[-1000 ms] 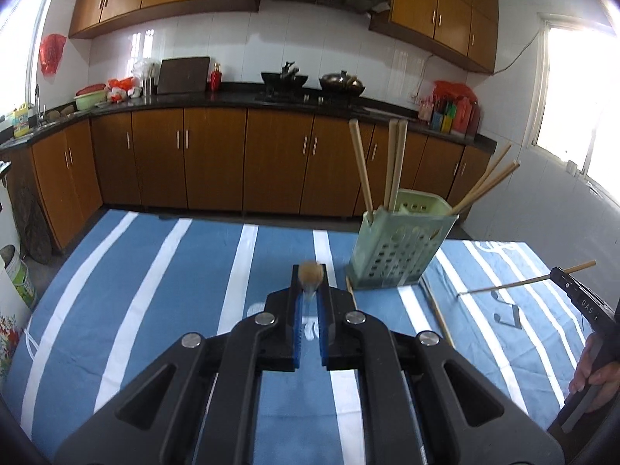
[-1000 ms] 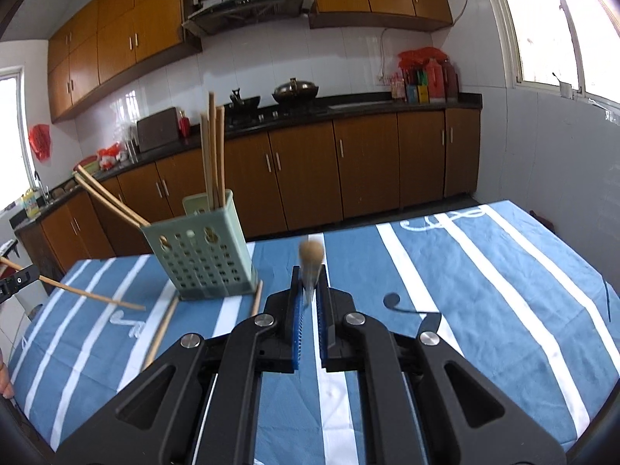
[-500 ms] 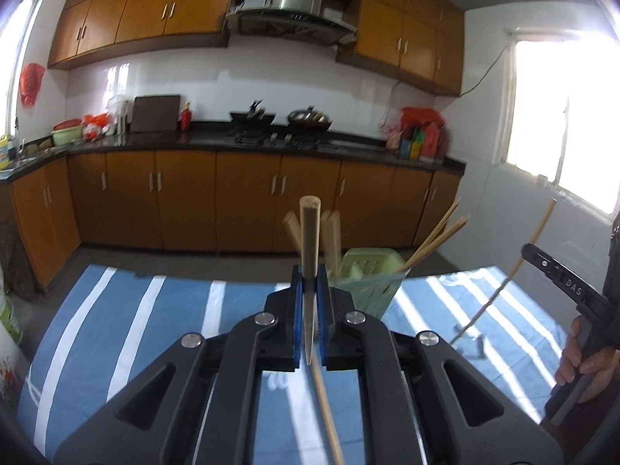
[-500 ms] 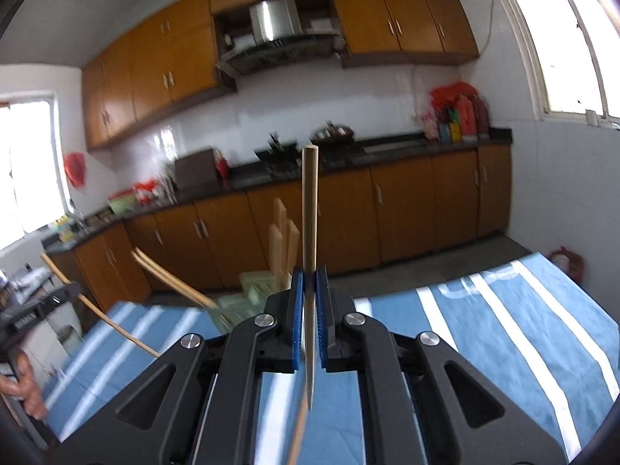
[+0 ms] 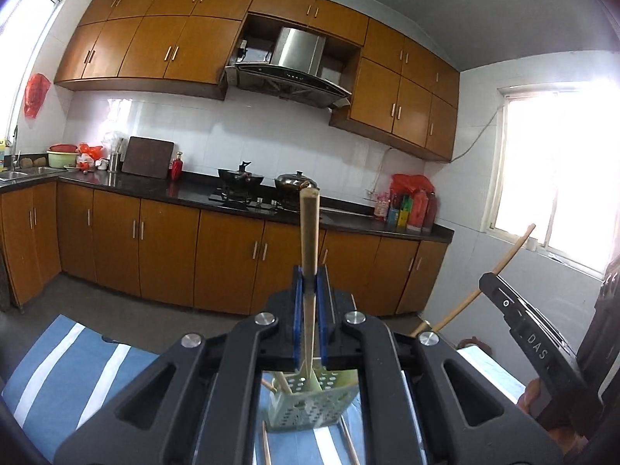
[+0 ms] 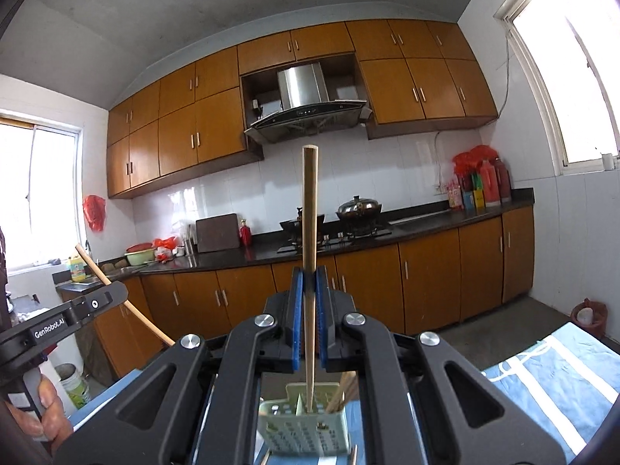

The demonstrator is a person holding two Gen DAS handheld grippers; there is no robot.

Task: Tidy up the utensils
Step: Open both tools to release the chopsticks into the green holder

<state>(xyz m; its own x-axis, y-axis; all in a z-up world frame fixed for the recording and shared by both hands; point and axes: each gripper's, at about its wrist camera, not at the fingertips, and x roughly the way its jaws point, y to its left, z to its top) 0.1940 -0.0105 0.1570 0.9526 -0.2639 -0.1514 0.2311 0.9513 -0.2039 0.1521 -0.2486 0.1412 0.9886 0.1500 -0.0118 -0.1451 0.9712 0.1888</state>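
The kitchen fills most of both views: brown cabinets [image 5: 162, 50] above and below, a steel range hood [image 6: 306, 97] in the middle, and a dark counter [image 5: 193, 190] with a pot [image 6: 358, 209] on the stove.

Under my tongs lies the table with a blue and white striped cloth [image 5: 77, 352]. On it stands the pale green utensil holder [image 5: 310, 403], a perforated basket, which I see low between the arms of each tool. Some chopsticks already lean inside it, and a few more lie on the cloth just beside its base (I cannot count them well).

My left tongs [image 5: 310, 298] are clamped on one chopstick [image 5: 310, 240]. It stands nearly upright, and its lower end reaches down at the mouth of the holder.

My right tongs [image 6: 309, 302] are clamped on a second chopstick [image 6: 309, 232], also upright, and its lower tip goes into the holder between the compartments.

In each view the other tool appears at the edge, with its chopstick slanted.
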